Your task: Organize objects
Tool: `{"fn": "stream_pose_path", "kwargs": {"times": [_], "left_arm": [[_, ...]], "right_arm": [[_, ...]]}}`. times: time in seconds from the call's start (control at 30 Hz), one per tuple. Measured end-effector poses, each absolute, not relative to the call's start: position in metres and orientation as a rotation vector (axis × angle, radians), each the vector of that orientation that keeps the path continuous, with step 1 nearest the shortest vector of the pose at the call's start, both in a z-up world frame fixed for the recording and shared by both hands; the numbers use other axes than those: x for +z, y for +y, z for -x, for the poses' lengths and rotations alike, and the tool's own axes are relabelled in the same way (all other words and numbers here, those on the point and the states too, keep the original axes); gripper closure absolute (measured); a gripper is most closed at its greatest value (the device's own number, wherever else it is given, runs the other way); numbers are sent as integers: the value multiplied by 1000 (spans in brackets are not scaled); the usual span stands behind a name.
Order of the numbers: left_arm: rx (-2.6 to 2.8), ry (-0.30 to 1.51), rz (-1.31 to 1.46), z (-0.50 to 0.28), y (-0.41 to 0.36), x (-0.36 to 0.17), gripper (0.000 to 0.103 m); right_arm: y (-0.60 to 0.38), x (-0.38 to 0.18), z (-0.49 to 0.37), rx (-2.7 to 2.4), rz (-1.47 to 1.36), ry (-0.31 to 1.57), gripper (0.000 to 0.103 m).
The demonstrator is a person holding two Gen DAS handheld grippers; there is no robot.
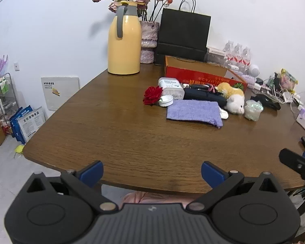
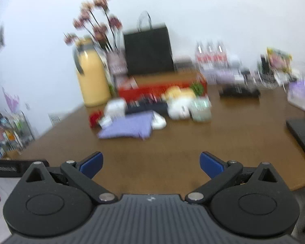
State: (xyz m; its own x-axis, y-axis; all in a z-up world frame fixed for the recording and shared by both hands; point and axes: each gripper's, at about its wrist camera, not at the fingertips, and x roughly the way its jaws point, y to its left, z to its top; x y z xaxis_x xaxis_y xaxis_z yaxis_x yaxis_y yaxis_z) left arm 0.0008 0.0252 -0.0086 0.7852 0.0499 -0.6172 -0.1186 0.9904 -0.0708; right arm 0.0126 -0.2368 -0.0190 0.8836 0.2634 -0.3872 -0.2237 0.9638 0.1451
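Left claw [image 1: 152,171] spread wide, empty, over near edge of wooden surface [image 1: 111,126]. Right claw [image 2: 151,162] spread wide, empty; view blurred. Mid-surface cluster: purple towel [image 1: 194,112], red rose [image 1: 152,95], plush toy [image 1: 234,99], white jar [image 1: 170,87], before red box [image 1: 195,74].

Objects clustered toward the far right of the table [image 1: 111,126], in front of a red box [image 1: 195,71]. Red fabric rose [image 1: 152,95] on the cluster's left, touching a white jar lid [image 1: 166,100] lying flat. Clear jar [image 1: 171,88] with white label tipped on its side just behind the lid. Purple cloth [image 1: 194,112] folded flat, nearest the front edge. Dark pouch [image 1: 203,96] behind the cloth, lying lengthwise. Plush toy [image 1: 232,97], white and yellow, lies on the pouch's right end. Small clear cup [image 1: 253,109] upright just right of the toy.
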Motion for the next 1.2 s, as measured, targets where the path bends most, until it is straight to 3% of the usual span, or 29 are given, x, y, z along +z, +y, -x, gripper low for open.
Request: {"fn": "stream_pose_path", "kwargs": {"times": [0.27,1.2], "left_arm": [[43,653,117,3,22,-10,2],[62,646,16,2,11,-13,1]], "right_arm": [[-228,-20,-25,189,-57,561,0],[-233,-23,-24,141,-11,585,0]]}}
